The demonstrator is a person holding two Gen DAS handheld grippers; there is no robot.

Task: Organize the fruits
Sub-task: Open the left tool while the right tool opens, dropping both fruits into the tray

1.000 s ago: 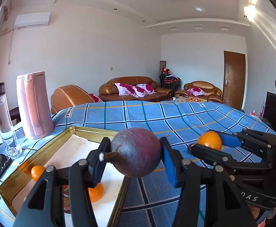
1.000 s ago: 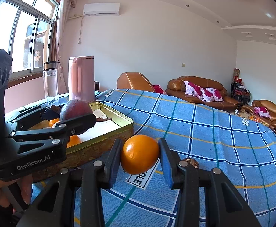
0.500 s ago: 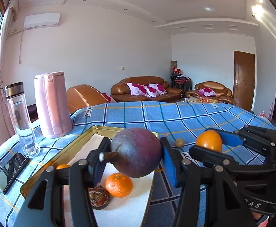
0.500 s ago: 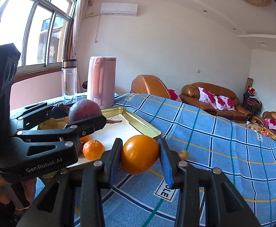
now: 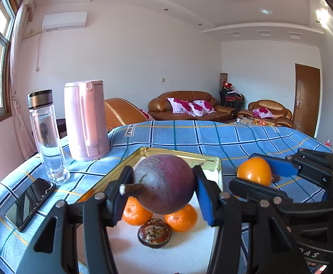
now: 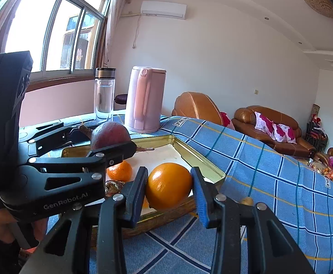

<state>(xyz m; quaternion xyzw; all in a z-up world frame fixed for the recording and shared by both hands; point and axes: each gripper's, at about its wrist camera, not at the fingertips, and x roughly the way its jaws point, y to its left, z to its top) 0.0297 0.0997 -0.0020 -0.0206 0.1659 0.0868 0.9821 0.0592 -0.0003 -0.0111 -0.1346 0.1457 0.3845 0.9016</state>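
Left wrist view: purple fruit clamped between jaws; orange likewise, right.

Left wrist view: purple fruit blocks the tray's middle and the tops of two mandarins. Left gripper's arms cover the tray's near corners and near rim; frame bottom cuts off the gripper body. Right gripper runs off the right edge. Small dark thing behind the orange can't be identified. Right wrist view: orange hides the tray's near rim; left gripper covers the tray's left side. Small yellowish ball half hidden, unclear.
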